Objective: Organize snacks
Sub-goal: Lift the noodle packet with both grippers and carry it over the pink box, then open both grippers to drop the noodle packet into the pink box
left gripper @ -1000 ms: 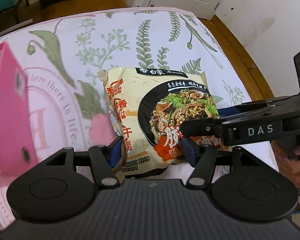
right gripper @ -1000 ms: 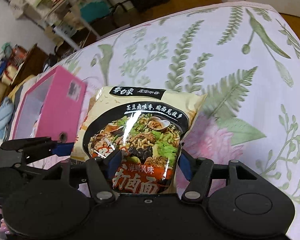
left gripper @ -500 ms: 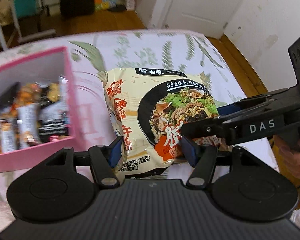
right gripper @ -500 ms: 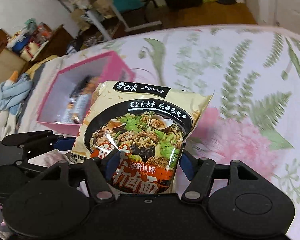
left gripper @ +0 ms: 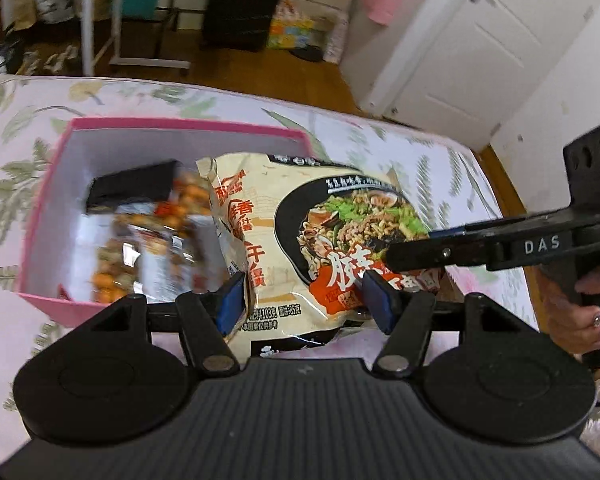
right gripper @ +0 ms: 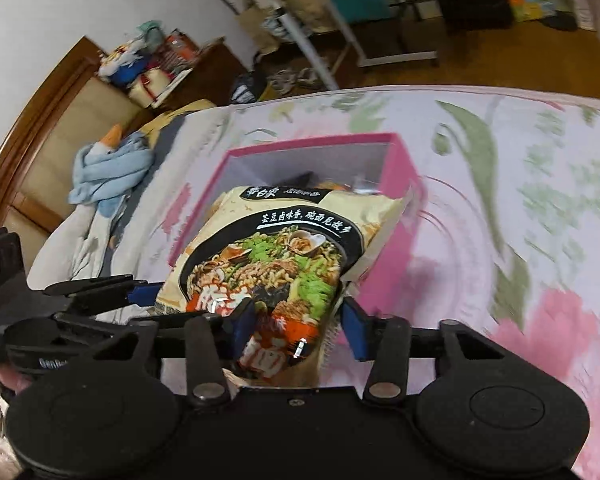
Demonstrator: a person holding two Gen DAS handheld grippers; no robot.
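Note:
A cream instant noodle packet with a noodle bowl picture is held in the air by both grippers. My left gripper is shut on its near edge. My right gripper is shut on another edge, and its fingers reach in from the right in the left wrist view. The packet hangs over the right part of an open pink box. The box holds several snack packs.
The box sits on a bed with a floral pink and green sheet. A blue cloth lies by the wooden headboard. A black suitcase, shelves and a white door stand beyond the bed.
Both grippers have carried the noodle packet up and leftward, from the bare sheet to over the pink box. The box's inside with its snack packs has come into view.

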